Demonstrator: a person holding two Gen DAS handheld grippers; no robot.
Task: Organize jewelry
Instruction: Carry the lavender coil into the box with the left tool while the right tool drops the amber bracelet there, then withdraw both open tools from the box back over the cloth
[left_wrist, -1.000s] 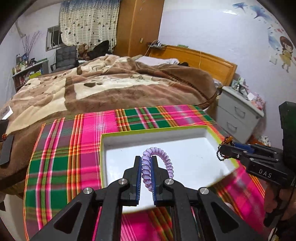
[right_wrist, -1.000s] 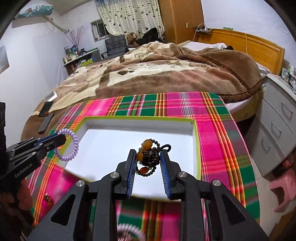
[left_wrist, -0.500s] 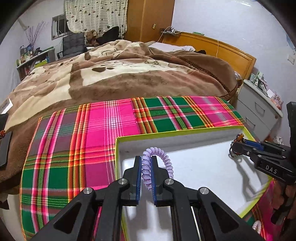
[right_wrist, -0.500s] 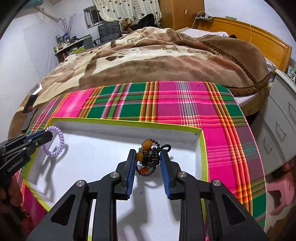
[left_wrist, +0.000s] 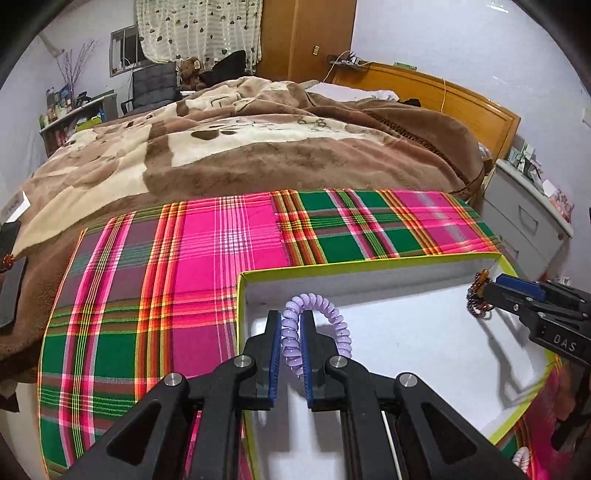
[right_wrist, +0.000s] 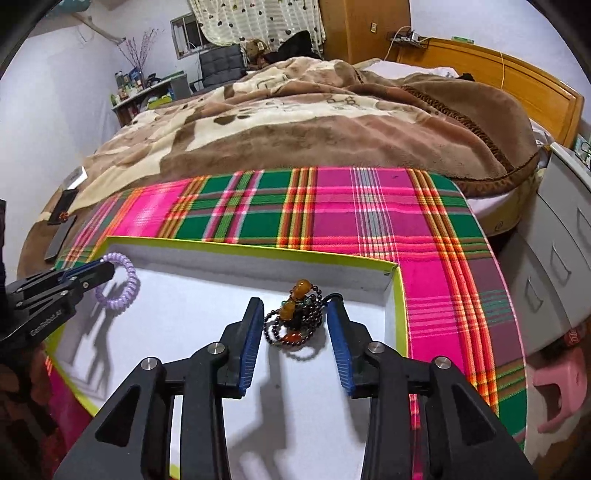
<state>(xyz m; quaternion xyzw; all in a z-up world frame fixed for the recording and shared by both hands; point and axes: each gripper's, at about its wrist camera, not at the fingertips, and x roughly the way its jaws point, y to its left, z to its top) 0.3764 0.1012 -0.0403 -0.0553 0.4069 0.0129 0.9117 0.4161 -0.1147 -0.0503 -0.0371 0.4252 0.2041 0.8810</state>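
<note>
A shallow white box with a lime-green rim (left_wrist: 369, 266) (right_wrist: 258, 250) lies on the plaid cloth. My left gripper (left_wrist: 291, 334) is shut on a lilac spiral hair tie (left_wrist: 317, 328) and holds it over the box's near-left corner; it also shows in the right wrist view (right_wrist: 120, 282). My right gripper (right_wrist: 293, 332) is open over the box's far-right corner. A dark beaded bracelet with amber beads (right_wrist: 295, 321) sits between its spread fingers, on or just above the box floor. In the left wrist view the bracelet (left_wrist: 478, 295) shows at the right gripper's tip.
The pink and green plaid cloth (left_wrist: 207, 266) covers the table. A bed with a brown blanket (left_wrist: 258, 147) lies beyond. A grey drawer unit (right_wrist: 565, 258) stands at the right. A pink spiral tie (left_wrist: 521, 456) lies outside the box, bottom right. Phones lie on the bed at left (right_wrist: 61, 236).
My right gripper has opened and let go of the beaded bracelet over the box. Both grippers have moved further in over the box. The left still holds the hair tie.
</note>
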